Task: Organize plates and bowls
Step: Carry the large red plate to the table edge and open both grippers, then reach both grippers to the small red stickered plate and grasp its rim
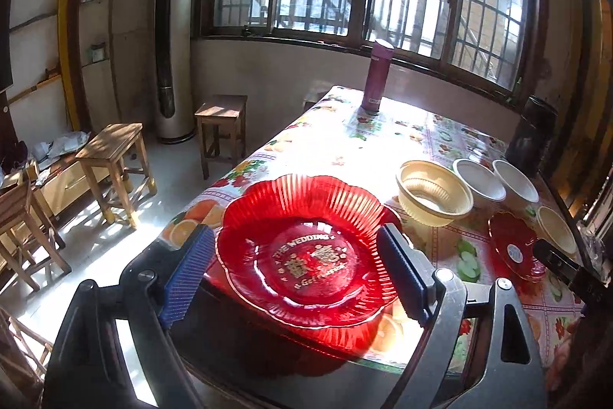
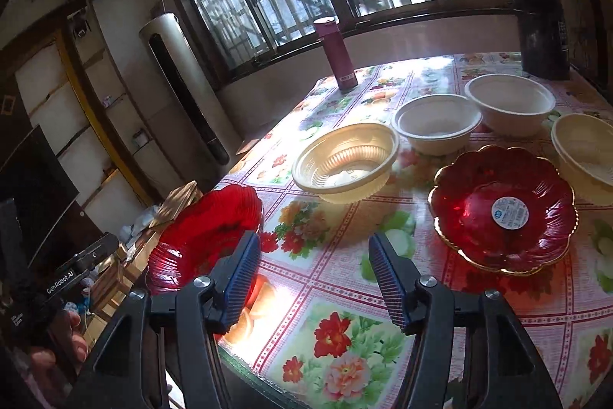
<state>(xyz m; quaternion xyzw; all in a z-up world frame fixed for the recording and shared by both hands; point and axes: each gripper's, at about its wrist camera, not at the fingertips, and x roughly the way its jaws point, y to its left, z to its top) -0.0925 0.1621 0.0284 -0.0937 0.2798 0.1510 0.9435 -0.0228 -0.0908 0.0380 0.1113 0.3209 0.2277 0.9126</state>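
A large red scalloped plate with gold wedding lettering lies at the table's near left corner. My left gripper is open, its jaws spread to either side of this plate. The plate also shows in the right wrist view. My right gripper is open and empty above the floral tablecloth near the front edge. A smaller red plate with a gold rim and a sticker lies to its right. A cream ribbed bowl, two white bowls and another cream bowl stand behind.
A maroon flask stands at the table's far edge and a dark cylinder at the far right. Wooden stools and a tall standing air conditioner are on the floor to the left.
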